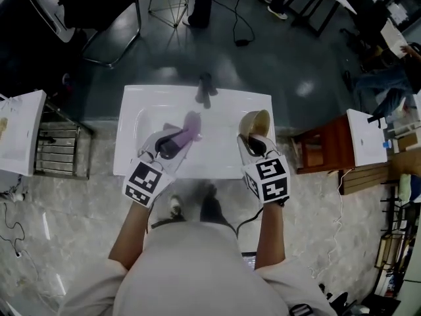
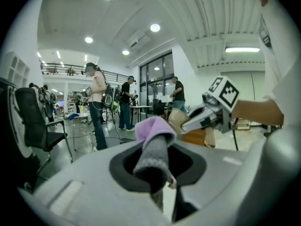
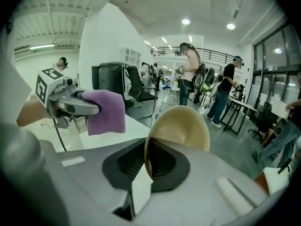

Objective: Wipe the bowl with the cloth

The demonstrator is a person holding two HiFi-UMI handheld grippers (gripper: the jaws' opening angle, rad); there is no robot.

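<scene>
- Right gripper has its jaws pinched nearly together on the rim of a tan bowl, which stands on edge with its hollow turned toward the left gripper.
- Left gripper has its jaws clamped on a purple cloth. The fabric is bunched between the pads, and a loose fold sticks out past the tips.
- In the head view both tools are held over a white sink, the cloth over its middle and the bowl over its right part, near the back rim.
- Bowl and cloth are near each other but apart, with a gap showing between them in the head view and the right gripper view.
- A dark faucet stands at the sink's back edge.
- A reddish wooden stand sits just right of the sink.
- People stand in the background hall.
</scene>
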